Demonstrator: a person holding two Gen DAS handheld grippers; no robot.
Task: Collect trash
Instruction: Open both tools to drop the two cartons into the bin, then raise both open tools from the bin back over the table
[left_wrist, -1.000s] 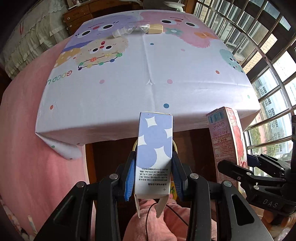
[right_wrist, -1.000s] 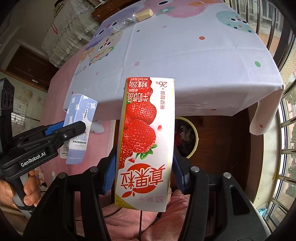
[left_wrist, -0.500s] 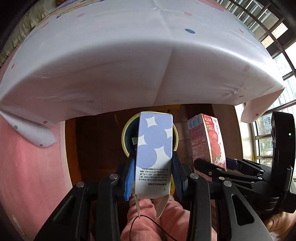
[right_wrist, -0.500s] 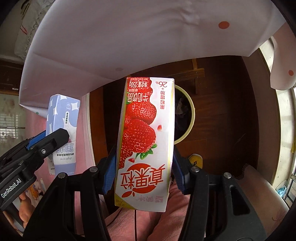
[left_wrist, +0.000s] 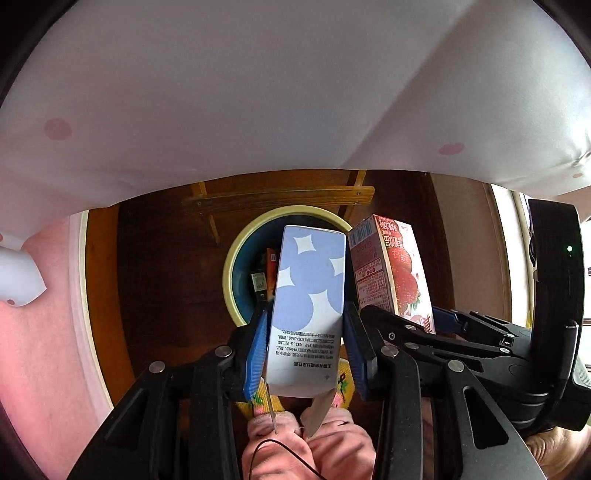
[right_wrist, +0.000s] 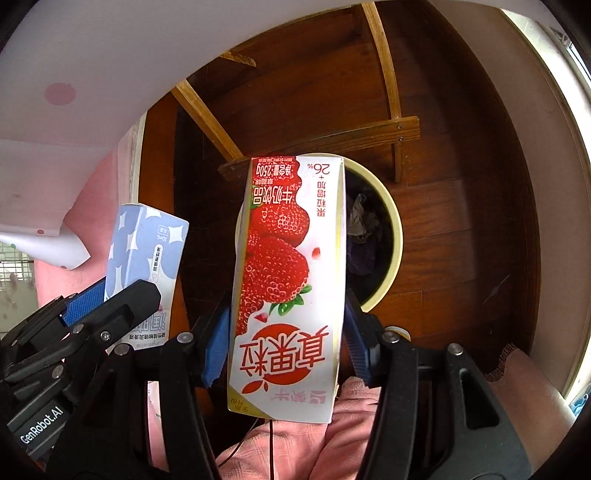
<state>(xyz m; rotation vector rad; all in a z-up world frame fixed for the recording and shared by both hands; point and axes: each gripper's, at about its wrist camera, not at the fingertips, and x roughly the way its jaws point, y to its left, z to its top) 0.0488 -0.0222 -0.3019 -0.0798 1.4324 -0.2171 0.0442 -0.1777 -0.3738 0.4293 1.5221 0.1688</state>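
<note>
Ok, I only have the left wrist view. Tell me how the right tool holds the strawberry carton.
Observer: The right tool is shut on the strawberry carton, with a blue pad on each side.
Operator: Now tell me what's in the bin behind my carton.
Observer: Crumpled paper and dark scraps lie in the right half of the bin.
Operator: Check that the two cartons aren't touching.
Observer: They're apart. In the right wrist view the blue carton sits left of the strawberry carton with a clear gap.
</note>
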